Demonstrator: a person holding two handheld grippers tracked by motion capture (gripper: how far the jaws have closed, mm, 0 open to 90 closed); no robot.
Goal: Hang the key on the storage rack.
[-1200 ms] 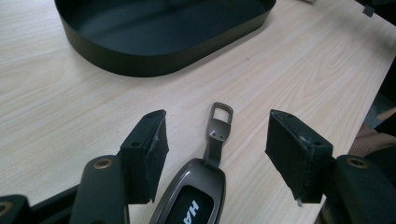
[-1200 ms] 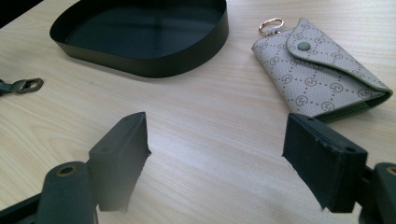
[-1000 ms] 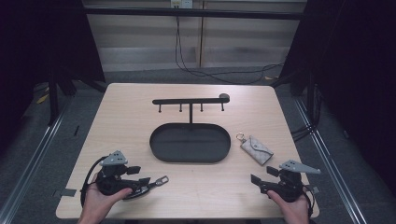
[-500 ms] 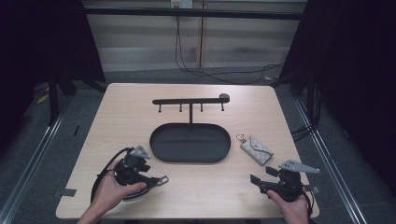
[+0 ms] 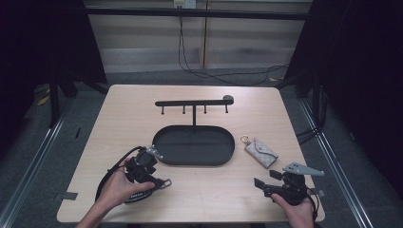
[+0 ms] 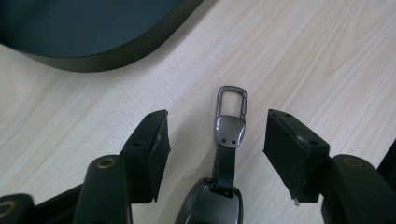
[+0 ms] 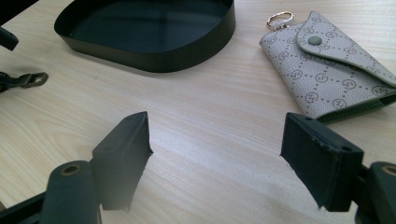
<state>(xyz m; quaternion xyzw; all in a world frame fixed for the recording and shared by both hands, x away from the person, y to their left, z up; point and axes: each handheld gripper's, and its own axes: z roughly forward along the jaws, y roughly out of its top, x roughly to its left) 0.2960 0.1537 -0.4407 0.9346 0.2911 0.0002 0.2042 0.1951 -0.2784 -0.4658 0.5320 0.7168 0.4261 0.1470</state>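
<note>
So we've got the table with the oval tray sitting pretty much dead centre, and the hook rack standing right behind it, its post at the tray's back rim. To the right of the tray, close but not touching, lies the key pouch, its ring pointing back toward the tray end. Our left gripper sits at the tray's front-left corner, just beside the rim, and a key fob lies on the table between its jaws, with its clip sticking out ahead of them. Our right gripper sits near the front right edge, in front of the pouch and well apart from the left one.
</note>
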